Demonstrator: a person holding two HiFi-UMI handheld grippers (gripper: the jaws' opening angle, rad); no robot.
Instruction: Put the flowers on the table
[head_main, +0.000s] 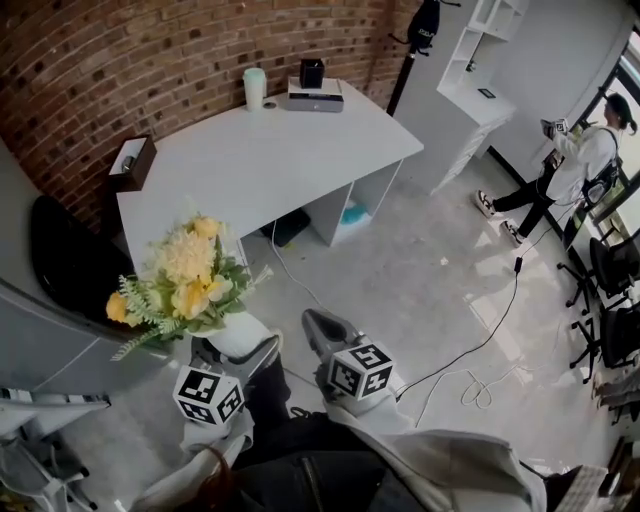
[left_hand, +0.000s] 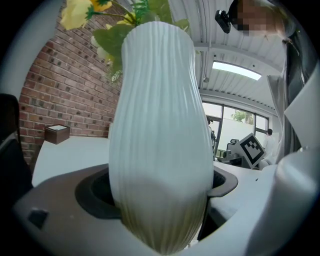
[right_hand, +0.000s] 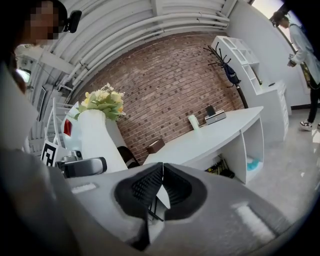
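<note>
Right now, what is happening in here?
A person holds a gripper in each hand. The left gripper clamps a white ribbed vase of yellow flowers, in the air short of the white desk. The right gripper is shut and empty. The vase is not yet set down.

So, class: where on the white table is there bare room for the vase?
The table is bare across its middle and front, between the brown box at one end and the cylinder and stacked devices by the wall, where it is crowded.
</note>
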